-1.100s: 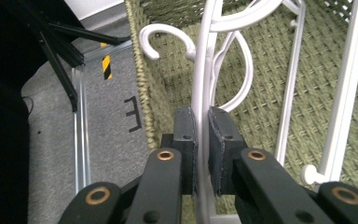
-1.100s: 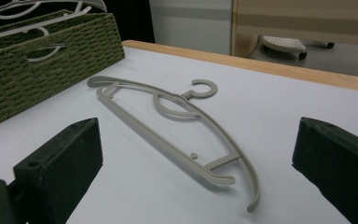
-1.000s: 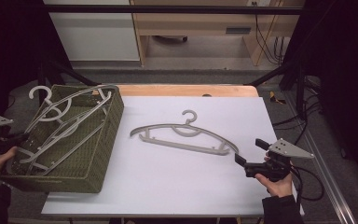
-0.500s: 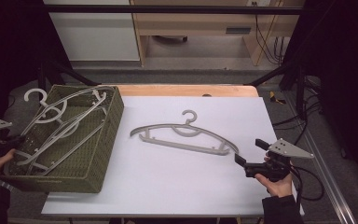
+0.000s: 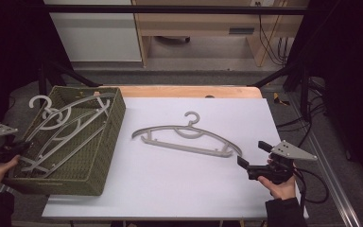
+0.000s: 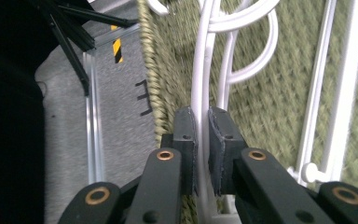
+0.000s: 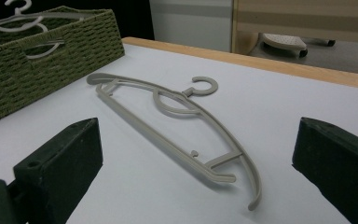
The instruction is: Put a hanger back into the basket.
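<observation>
My left gripper (image 6: pixel 201 122) is clamped on the thin white bar of a hanger (image 6: pixel 198 70) in the basket (image 5: pixel 97 156), pads nearly touching with only the bar between them. In the high view the same gripper (image 5: pixel 14 149) sits at the basket's near left edge. The white hangers (image 5: pixel 68 125) lie tangled in a loose pile, hooks poking over the far left rim.

My right gripper (image 5: pixel 250 163) rests at the table's (image 5: pixel 170 189) right edge, jaws wide apart and holding nothing. It points at the grey hanger (image 5: pixel 189 137) lying flat on the white surface, just ahead of it. In the right gripper view that hanger (image 7: pixel 182 121) lies between the two jaws' lines of sight, hook away from me.

Handling judgement: these are moulded plastic, so light and fairly stiff, but smooth and narrow, hence likely to pivot or slip in a two-pad grip. The held bar is thin; I expect the hanger to swing when lifted and its hook may snag its neighbours. For the grey one, the best hold looks like the shoulder arm near its end, where the edge lifts slightly off the table.
</observation>
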Demonstrator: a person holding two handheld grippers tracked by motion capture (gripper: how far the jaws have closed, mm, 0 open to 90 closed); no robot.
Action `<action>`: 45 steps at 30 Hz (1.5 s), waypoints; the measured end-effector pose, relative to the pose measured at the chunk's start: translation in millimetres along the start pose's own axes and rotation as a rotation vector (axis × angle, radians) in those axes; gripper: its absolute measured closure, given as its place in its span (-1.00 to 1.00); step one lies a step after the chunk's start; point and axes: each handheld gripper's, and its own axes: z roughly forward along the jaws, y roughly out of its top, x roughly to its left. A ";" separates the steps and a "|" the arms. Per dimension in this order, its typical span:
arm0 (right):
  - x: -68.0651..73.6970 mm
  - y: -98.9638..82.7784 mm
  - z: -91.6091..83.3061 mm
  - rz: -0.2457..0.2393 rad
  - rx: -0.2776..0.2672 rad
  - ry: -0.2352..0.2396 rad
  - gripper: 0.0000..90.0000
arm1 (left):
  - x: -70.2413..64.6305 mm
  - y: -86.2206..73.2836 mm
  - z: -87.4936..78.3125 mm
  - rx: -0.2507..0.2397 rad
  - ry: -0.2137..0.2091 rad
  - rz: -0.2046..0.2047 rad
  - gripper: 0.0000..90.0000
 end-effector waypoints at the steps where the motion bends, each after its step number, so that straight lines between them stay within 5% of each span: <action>1: 0.0 0.0 0.0 -0.001 0.000 0.000 -0.96 | -2.7 0.9 1.4 0.009 0.001 0.011 0.83; 5: -0.3 0.2 -0.8 -0.002 0.000 0.002 -0.96 | -6.3 1.2 4.2 0.000 -0.039 -0.020 0.83; 12: 0.0 0.6 -1.1 -0.002 -0.004 0.002 -0.96 | -15.4 5.6 9.9 0.092 -0.057 0.045 0.76; 16: -0.5 0.7 -1.5 0.001 -0.007 -0.001 -0.96 | -13.8 6.9 8.9 0.090 -0.107 0.030 0.69; 26: -0.6 1.3 -3.0 0.002 -0.011 0.001 -0.96 | -21.1 19.6 -19.3 -0.113 -0.168 -0.038 0.24; 37: -1.1 1.6 -4.0 0.001 -0.015 0.002 -0.96 | -65.5 47.4 -45.2 -0.375 -0.298 -0.061 -0.19; 45: -0.9 1.6 -4.0 0.003 -0.015 0.002 -0.96 | -106.2 65.5 -55.2 -0.474 -0.400 -0.045 -0.40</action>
